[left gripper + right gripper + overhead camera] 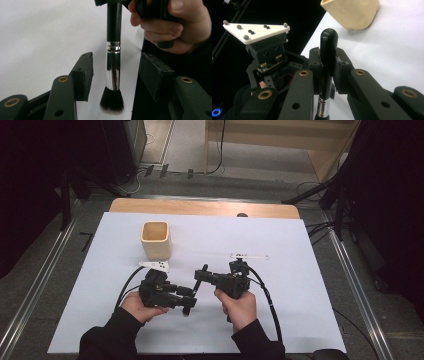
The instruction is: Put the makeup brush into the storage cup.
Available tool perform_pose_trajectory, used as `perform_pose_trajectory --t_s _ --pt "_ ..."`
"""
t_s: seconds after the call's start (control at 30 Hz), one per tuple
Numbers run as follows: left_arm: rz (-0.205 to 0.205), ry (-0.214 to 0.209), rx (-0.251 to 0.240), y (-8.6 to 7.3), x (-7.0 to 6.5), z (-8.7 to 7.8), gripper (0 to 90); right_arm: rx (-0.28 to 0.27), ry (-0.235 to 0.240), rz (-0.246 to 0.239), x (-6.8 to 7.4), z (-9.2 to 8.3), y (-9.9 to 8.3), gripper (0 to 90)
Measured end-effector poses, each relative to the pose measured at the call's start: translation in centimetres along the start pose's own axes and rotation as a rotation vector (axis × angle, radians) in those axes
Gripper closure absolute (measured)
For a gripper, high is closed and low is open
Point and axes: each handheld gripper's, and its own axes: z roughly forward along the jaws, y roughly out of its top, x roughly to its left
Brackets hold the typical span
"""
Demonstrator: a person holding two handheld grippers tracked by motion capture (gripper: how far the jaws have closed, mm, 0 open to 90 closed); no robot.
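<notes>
A makeup brush [113, 70] with a black handle, a chrome ferrule and dark bristles hangs over the white table sheet [300, 270]. My right gripper [329, 62] is shut on the brush's black handle [327, 57] a little below its rounded end. In the high view the brush [199, 279] slants from the right gripper [204, 279] down toward the left gripper [188, 299]. My left gripper [119, 75] is open, its pads standing apart on either side of the ferrule without touching it. The bristles point down between them.
A cream square cup [156, 240] stands upright on the sheet beyond the left gripper, and shows as the cup [352, 12] at the top of the right gripper view. The wooden table edge [200, 207] runs along the back. Cables trail from both grippers toward the person.
</notes>
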Motion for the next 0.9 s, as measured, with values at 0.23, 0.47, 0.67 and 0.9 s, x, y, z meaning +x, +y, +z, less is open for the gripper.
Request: perform_pose_trajectory --t_s 0.23,0.47,0.67,0.9 --pt "0.016 -0.034 0.003 0.0 0.1 -0.1 39.1 0.057 0.027 -0.052 -0.4 -0.2 0.4 79.7" --pt "0.030 -0.059 0.005 0.0 0.2 0.1 30.4 0.115 0.058 -0.124 -0.5 -0.2 0.9 79.7" --pt "0.051 -0.070 0.033 0.1 0.6 0.2 29.4 0.140 0.067 -0.199 -0.7 -0.5 1.1 79.7" --pt "0.088 -0.059 0.063 0.6 1.1 0.6 32.0 0.147 0.142 -0.230 -1.3 -0.4 1.5 79.7"
